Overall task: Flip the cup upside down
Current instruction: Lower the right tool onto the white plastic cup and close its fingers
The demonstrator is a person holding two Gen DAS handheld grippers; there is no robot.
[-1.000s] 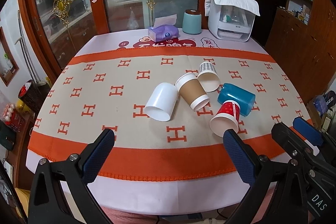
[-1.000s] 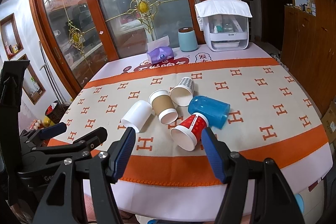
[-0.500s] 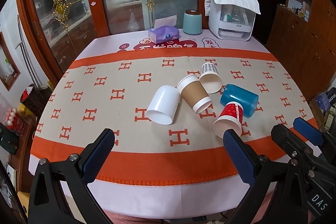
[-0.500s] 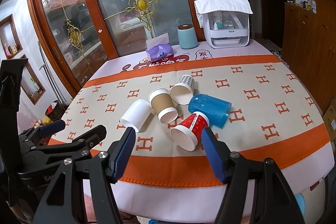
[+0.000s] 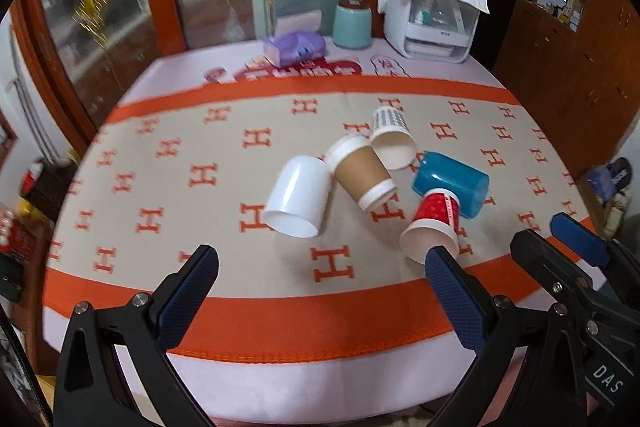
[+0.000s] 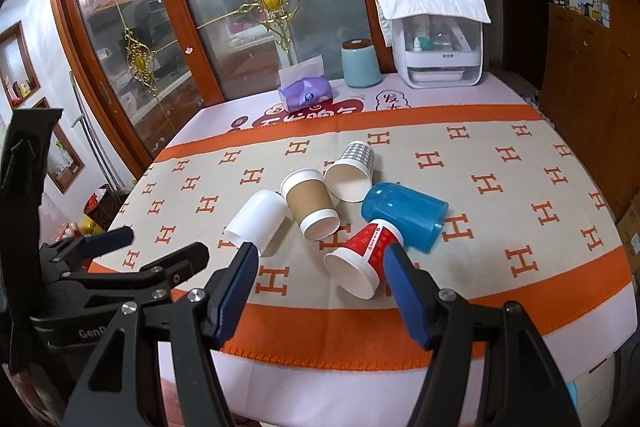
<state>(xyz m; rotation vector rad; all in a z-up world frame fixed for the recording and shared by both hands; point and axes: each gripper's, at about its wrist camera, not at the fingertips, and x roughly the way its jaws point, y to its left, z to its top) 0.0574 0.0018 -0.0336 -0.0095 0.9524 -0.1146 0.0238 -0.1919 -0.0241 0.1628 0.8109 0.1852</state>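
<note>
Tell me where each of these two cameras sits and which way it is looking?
Left wrist: sits on the left gripper, looking forward between its open blue-padded fingers over the table toward the white cup; the right gripper shows at its right edge.
Right wrist: sits on the right gripper, open, facing the red cup; the left gripper shows at its left.
Shared: the same five tipped cups, the tissue pack and the glass door behind.

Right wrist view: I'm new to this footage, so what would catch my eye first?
A cluster of five tipped-over cups mid-table: white cup, brown paper cup, checked cup, blue plastic cup and red paper cup. Nearest, the open right tool frames the red one.
</note>
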